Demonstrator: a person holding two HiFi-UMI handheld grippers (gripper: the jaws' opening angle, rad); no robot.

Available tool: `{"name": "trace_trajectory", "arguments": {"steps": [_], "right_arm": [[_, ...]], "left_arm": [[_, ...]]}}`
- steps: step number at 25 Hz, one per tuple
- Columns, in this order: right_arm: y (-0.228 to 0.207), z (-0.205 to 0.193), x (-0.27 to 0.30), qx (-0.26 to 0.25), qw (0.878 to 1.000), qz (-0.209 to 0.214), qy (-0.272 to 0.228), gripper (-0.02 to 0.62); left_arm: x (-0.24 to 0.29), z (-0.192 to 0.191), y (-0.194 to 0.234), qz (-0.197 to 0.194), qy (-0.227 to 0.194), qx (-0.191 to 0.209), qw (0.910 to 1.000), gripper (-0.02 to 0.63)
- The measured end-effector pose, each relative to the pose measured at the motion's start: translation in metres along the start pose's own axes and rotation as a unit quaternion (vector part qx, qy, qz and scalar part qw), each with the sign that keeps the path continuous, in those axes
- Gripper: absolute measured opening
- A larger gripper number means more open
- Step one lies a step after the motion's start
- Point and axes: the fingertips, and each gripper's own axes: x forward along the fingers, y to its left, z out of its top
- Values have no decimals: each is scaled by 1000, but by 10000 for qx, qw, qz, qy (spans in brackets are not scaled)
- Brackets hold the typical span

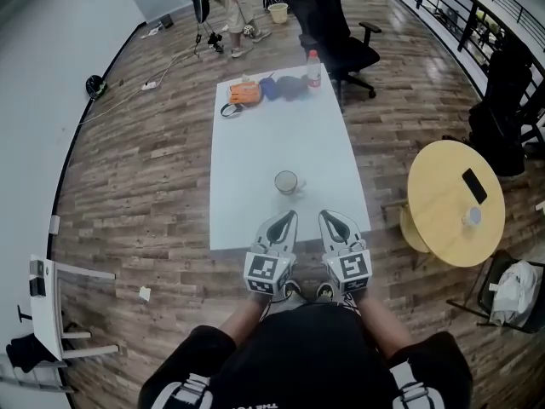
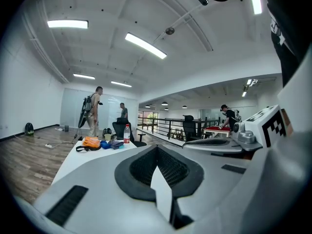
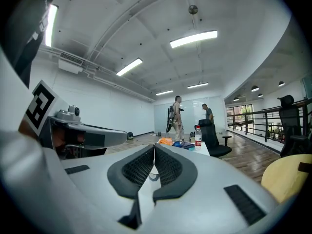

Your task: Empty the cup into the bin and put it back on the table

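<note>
While you stand at the near end of the long white rectangular table point(image 1: 255, 143), you hold both grippers side by side over its near edge, pointing toward the far end.

Left gripper point(image 1: 288, 217): jaws fully together, black ribbed pads meeting, nothing between them.

Right gripper point(image 1: 327, 216): jaws likewise pressed together, gripping nothing.

The small pale ceramic cup with a handle point(image 1: 287, 181) stands upright on the table. It is just beyond your fingertips, apart from both grippers and more in line with the left one. Whether it holds anything is hard to read from the head view.

At the far end of the table, an orange pouch with a black strap point(image 1: 244, 93), a crumpled blue cloth point(image 1: 281, 87) and a clear plastic bottle with a red label point(image 1: 313, 69) sit close together. A black office chair point(image 1: 341, 32) stands beyond the far right corner.

To the right of the table is a round yellow wooden side table point(image 1: 443, 220), well apart from it, with a black phone point(image 1: 474, 186) lying flat on top.
</note>
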Motion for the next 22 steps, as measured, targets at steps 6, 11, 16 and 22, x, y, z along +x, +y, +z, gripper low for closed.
{"name": "trace_trajectory", "arguments": {"steps": [6,11,16,22], "right_arm": [[14,6,10,-51,9999,-114,14,17],[18,12,18,-96,9999,-95,-71,17],[16,16,24,-116,9998,-161,-99,17],[24,16,30,-115,9998,-146,-102,17]], "left_arm": [[-10,2,19,29,-23,30,10000,21],[-6,5,25,-11,-87,34,10000,21],[-4,10,27,-110,-131,123,9998,21],[-6,6,33,-143,-104,104,9998,21]]}}
